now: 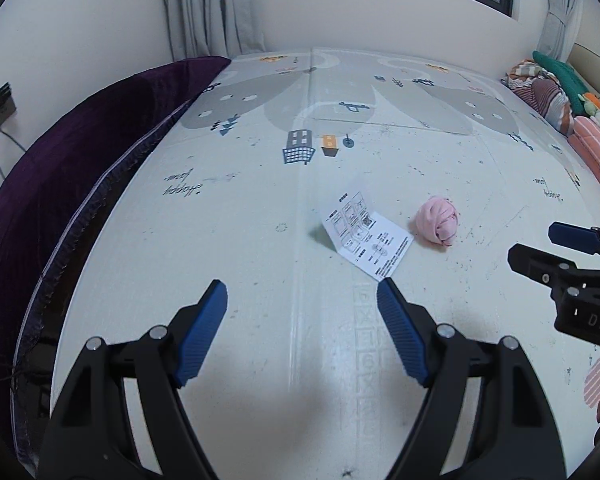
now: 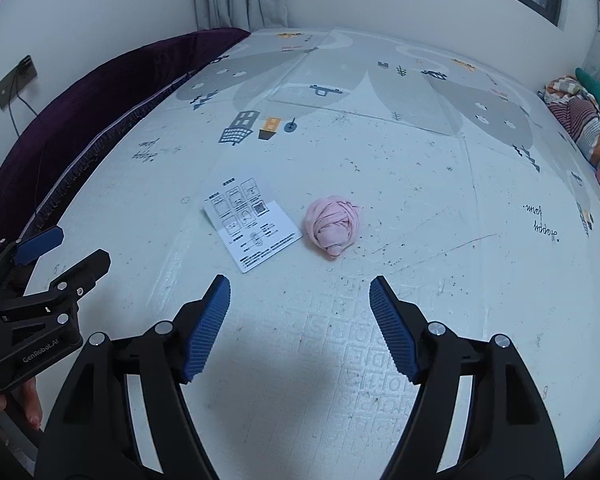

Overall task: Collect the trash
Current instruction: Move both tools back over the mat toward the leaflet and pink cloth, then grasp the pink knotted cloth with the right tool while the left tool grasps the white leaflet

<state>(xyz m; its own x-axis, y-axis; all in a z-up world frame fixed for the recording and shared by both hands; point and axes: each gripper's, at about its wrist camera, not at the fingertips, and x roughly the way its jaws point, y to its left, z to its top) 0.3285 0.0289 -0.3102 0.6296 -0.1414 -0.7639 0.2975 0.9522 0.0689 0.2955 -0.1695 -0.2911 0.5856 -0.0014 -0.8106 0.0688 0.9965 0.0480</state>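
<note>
Left wrist view: my left gripper (image 1: 302,294) and right gripper (image 2: 300,290) gape wide, empty, above the white printed leaflet (image 1: 370,238) beside the pink crumpled wad (image 2: 332,226).

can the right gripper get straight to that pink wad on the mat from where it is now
Probably yes. The right gripper is open and empty, and the pink wad lies just ahead of its fingertips with only bare mat between. The leaflet sits beside the wad, apart from it, off that line.
</note>
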